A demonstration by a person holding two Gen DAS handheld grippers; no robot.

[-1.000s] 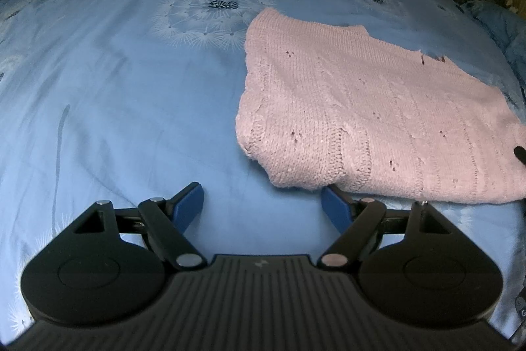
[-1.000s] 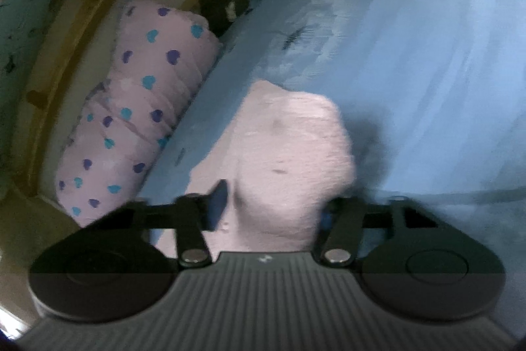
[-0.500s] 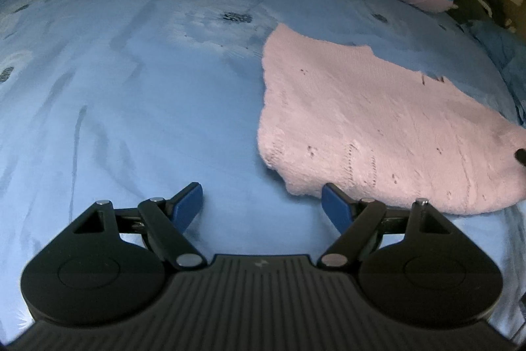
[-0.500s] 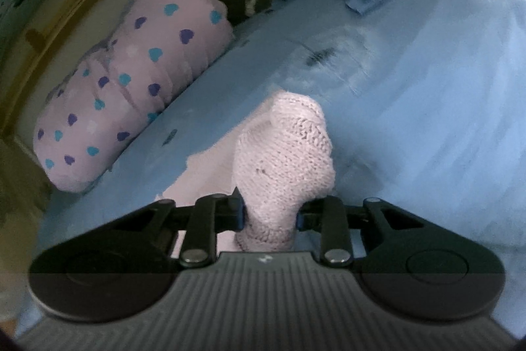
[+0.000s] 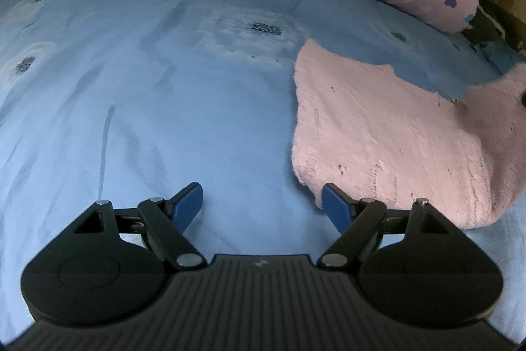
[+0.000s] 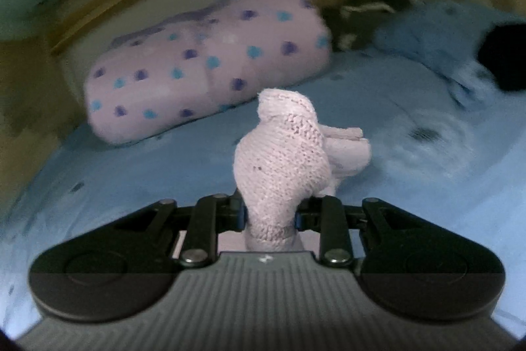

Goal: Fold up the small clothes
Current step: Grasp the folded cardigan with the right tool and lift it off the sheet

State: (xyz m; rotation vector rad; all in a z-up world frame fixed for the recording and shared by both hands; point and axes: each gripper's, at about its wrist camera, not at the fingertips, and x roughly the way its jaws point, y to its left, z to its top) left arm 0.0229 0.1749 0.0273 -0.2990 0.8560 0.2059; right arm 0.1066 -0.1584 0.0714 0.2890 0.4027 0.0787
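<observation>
Your right gripper (image 6: 270, 214) is pinched on a bunched end of the pink knit garment (image 5: 388, 134), lifting it off the blue bed sheet (image 5: 164, 87) for a fold, while your left gripper (image 5: 262, 203) waits wide and empty beside its near corner.
</observation>
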